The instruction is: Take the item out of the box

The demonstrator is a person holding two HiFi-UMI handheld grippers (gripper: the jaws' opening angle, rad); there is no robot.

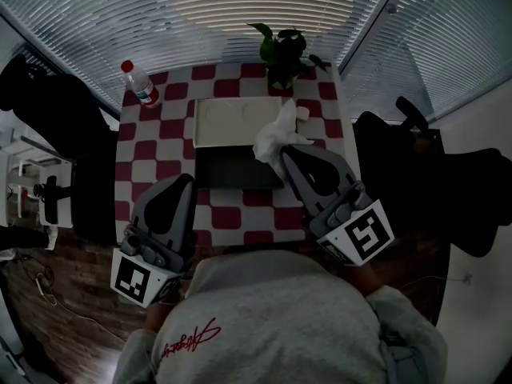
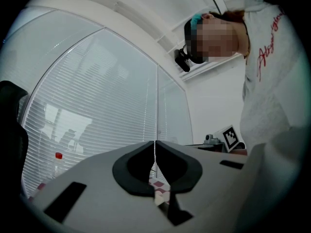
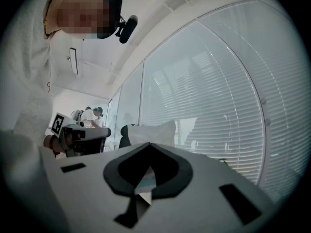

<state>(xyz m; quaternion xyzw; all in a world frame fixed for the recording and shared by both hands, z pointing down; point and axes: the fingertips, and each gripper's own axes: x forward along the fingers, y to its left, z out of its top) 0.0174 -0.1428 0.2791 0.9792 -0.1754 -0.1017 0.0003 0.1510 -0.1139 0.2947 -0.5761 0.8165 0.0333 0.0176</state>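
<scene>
Near table's [image 1: 144, 146] right edge, wad [image 1: 274, 137]: soft, light, tearable; pinch a fold.
Right gripper [image 1: 285, 152]: clenched on wad.
Left gripper [image 1: 188, 179]: clenched, empty.

tabletop [image 1: 138, 157]: box [image 1: 236, 171] at centre, lid [image 1: 234, 121] lying behind it | bottle [image 1: 140, 84] at far-left corner | plant [image 1: 282, 53] at far edge, behind lid | item [image 1: 274, 137] in right tongs [image 1: 286, 152], over box's right edge | left tongs [image 1: 187, 179] front-left of box
</scene>
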